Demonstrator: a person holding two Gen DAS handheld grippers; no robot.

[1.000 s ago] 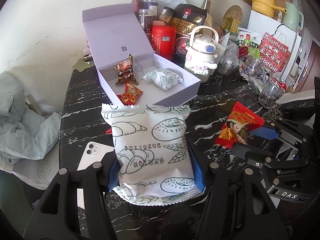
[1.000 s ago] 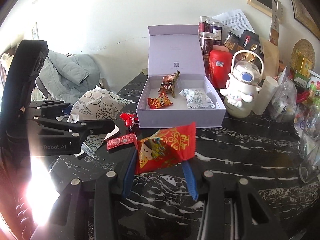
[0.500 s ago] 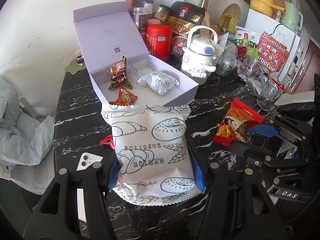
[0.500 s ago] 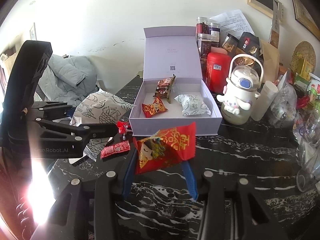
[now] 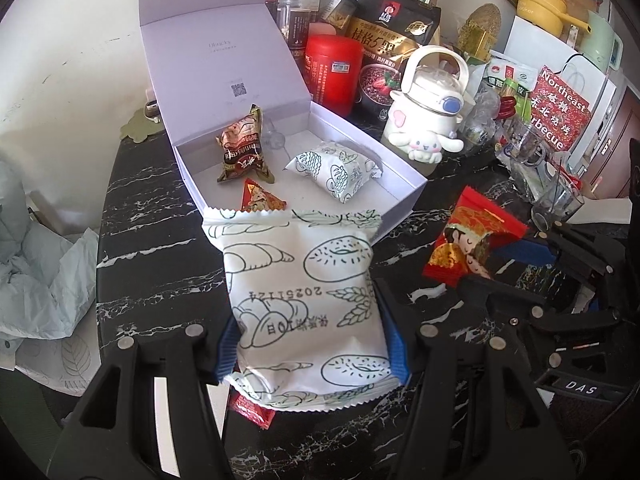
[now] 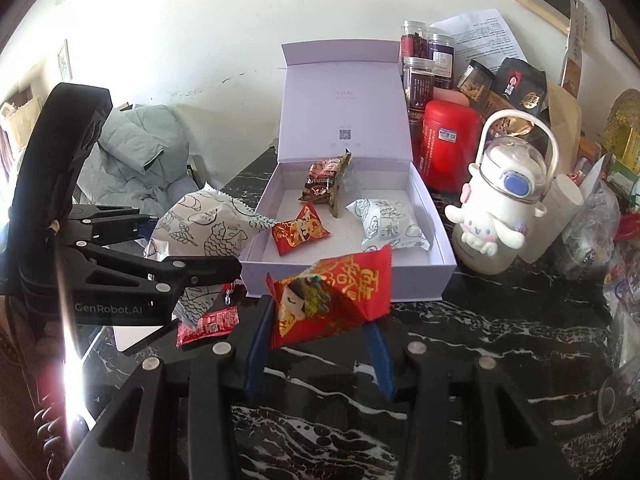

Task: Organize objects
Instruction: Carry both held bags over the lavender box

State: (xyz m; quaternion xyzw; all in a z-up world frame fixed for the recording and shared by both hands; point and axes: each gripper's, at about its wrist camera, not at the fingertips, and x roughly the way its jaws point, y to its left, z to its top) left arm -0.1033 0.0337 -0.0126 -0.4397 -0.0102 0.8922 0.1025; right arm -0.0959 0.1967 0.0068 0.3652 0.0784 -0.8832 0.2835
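Note:
My left gripper (image 5: 308,316) is shut on a white bread packet (image 5: 300,292) printed with green pastry drawings, held just in front of the open lilac gift box (image 5: 404,196). My right gripper (image 6: 316,336) is shut on a red snack packet (image 6: 332,296), close to the box's near wall (image 6: 344,280). Inside the box lie a brown snack packet (image 6: 324,180), a small red packet (image 6: 300,232) and a small white bread packet (image 6: 388,224). Each gripper shows in the other's view: the right one (image 5: 500,256) with its red packet, the left one (image 6: 188,248) with its white packet.
The box lid (image 5: 216,52) stands upright at the back. A red tin (image 5: 334,72), jars, an oat bag and a white cartoon kettle (image 5: 430,108) crowd the box's right side. A loose small red sachet (image 6: 208,324) lies on the black marble table (image 6: 480,332). A grey jacket (image 6: 136,156) hangs at left.
Both grippers have moved toward the lilac box with their packets; the box now looks larger and closer in both views. A phone seen under the left gripper earlier is out of sight.

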